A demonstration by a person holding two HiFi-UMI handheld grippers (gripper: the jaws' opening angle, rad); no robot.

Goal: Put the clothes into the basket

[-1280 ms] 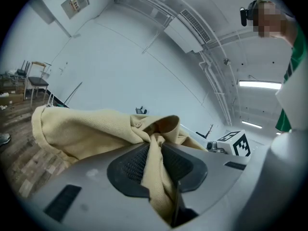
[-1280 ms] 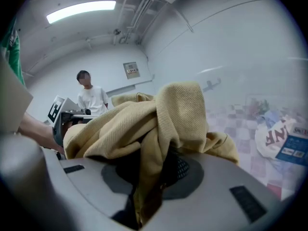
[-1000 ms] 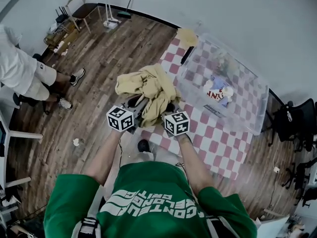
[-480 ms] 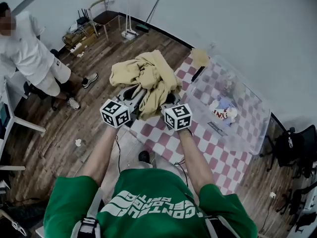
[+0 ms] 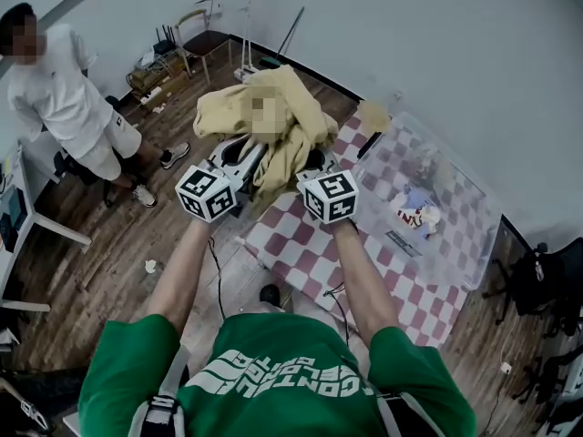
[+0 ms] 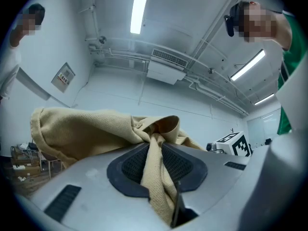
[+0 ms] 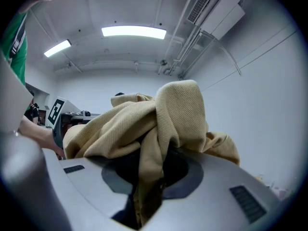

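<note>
- Holding the tan garment (image 5: 290, 144) aloft, left of the basket (image 5: 466, 244) and outside it, the left hand-held gripper (image 6: 155, 170) and right hand-held gripper (image 7: 147, 177) each pinch a fold.
- Right hand-held gripper is nearer the basket.

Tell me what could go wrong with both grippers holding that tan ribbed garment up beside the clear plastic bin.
1. The left gripper and right gripper each pinch only a narrow fold of the tan ribbed garment; it may slip free.
2. Loose fabric drapes over both grippers and could snag on release or catch the clear plastic bin's rim.
</note>
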